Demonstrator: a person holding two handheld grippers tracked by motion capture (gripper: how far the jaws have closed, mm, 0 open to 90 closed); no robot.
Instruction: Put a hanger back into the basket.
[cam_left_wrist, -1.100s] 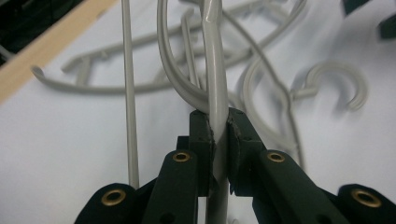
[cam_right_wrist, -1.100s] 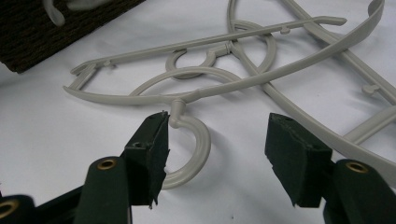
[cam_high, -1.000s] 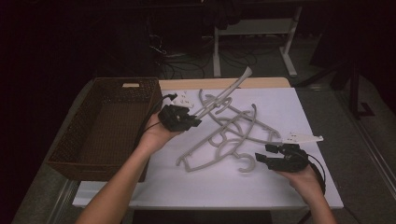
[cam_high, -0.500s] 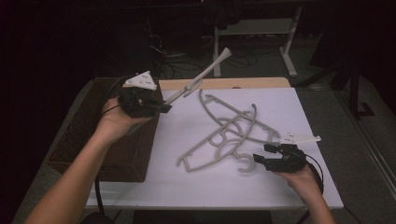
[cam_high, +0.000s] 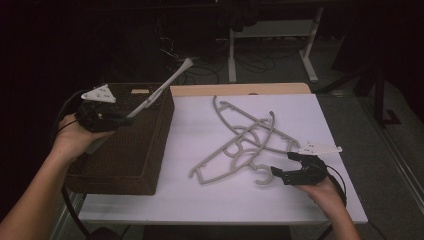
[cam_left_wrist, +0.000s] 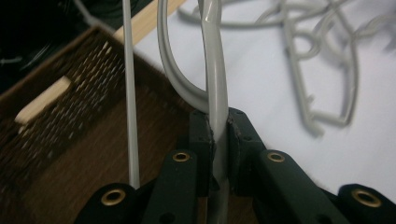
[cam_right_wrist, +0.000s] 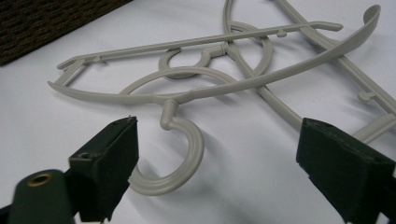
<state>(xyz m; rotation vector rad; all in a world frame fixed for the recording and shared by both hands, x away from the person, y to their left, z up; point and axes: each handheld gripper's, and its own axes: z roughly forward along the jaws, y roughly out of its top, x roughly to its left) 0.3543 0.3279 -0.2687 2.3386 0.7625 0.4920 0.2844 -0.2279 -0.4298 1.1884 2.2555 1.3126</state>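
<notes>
Since the previous frames the left gripper (cam_high: 131, 116) carried its grey hanger (cam_high: 165, 87) off the white table (cam_high: 190, 200) and over the wicker basket (cam_high: 150, 165). Jaws were clamped on the hanger's bar, which stuck up and away at a tilt. Right gripper (cam_high: 285, 167) sat low at the near right edge; its jaws had just been opening around the hook (cam_right_wrist: 180, 158) of the hanger pile (cam_high: 240, 145), pads not touching. Bare table lay between basket and pile.

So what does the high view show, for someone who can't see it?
The left tongs hold a grey hanger up over a brown woven basket at the left of a white table. To the right, more grey hangers lie tangled on the table, and the right tongs sit open by a hanger's hook.
</notes>
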